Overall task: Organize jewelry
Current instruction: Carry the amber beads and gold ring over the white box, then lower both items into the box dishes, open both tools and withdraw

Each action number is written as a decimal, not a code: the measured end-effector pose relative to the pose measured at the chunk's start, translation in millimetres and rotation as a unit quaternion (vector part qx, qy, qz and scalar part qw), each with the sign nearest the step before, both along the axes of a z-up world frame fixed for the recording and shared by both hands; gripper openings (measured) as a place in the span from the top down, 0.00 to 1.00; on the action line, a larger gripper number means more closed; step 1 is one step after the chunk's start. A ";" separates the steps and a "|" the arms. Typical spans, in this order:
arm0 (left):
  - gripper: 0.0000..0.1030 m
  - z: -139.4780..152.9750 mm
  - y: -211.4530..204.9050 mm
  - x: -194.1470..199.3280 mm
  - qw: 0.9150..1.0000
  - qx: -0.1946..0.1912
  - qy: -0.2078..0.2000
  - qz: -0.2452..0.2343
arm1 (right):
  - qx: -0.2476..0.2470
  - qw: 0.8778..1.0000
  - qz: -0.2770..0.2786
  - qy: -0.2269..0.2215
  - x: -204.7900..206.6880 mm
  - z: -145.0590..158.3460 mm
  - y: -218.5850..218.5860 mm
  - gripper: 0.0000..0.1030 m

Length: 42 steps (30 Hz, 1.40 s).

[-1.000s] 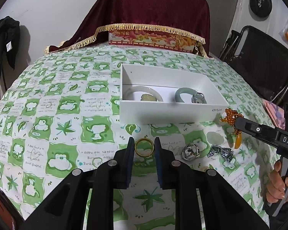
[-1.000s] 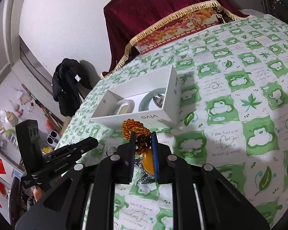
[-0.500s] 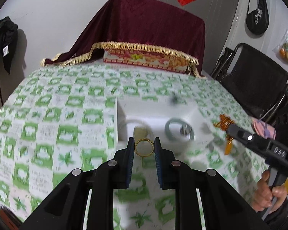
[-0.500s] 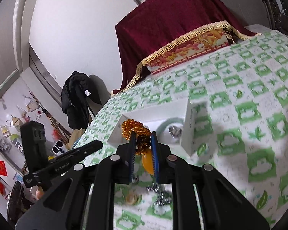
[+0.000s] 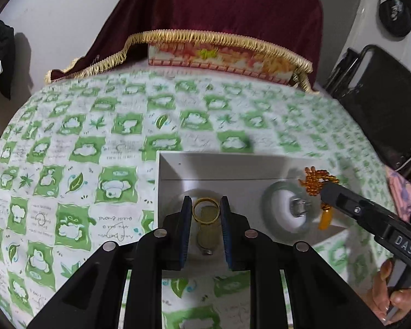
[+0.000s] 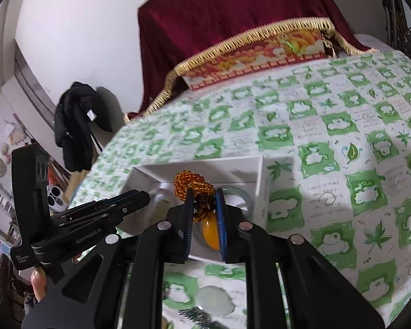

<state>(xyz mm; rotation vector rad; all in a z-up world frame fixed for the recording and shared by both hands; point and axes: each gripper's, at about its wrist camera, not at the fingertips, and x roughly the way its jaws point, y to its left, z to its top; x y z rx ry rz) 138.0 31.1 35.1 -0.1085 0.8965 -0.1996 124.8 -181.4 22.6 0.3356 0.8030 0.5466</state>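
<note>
My left gripper (image 5: 205, 211) is shut on a gold ring (image 5: 206, 210) and hangs over the left half of the white box (image 5: 205, 170). Under the ring, inside the box, lie a pale bangle and a greenish stone (image 5: 207, 235). A green bangle (image 5: 271, 211) with a silver ring (image 5: 298, 208) inside it fills the box's right half. My right gripper (image 6: 204, 205) is shut on an amber bead bracelet (image 6: 191, 182) with an orange pendant (image 6: 211, 235), held over the box (image 6: 205, 168). The same bracelet (image 5: 316, 181) shows at the right gripper's tip in the left wrist view.
A green and white patterned cloth (image 5: 68, 164) covers the table. A dark red fringed cloth over a decorated box (image 5: 219, 54) stands at the far edge. A pale stone (image 6: 213, 298) and a silvery piece (image 6: 194, 315) lie on the cloth before the box. A black chair (image 5: 383, 104) stands at the right.
Both grippers rose from the cloth and moved forward over the white box, the left carrying the gold ring, the right carrying the amber bracelet.
</note>
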 end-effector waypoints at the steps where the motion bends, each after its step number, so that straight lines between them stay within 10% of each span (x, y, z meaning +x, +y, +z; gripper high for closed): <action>1: 0.80 -0.1 -0.6 1.1 1.000 0.007 0.001 0.000 | -0.004 1.000 0.000 0.006 2.5 -3.7 0.8 0.86; 10: 0.76 -1.8 -8.7 4.1 1.000 0.024 0.007 -0.004 | -0.007 1.000 0.013 0.012 9.4 -8.5 3.6 0.80; 24: 0.15 33.8 4.9 -31.0 0.997 -0.015 -0.074 0.026 | 0.050 0.997 0.005 -0.055 -15.7 19.1 -14.0 0.69; 42: 0.05 -3.1 25.7 -97.0 0.992 0.054 -0.053 0.103 | 0.042 0.997 -0.050 -0.045 -72.8 -5.8 -46.9 0.45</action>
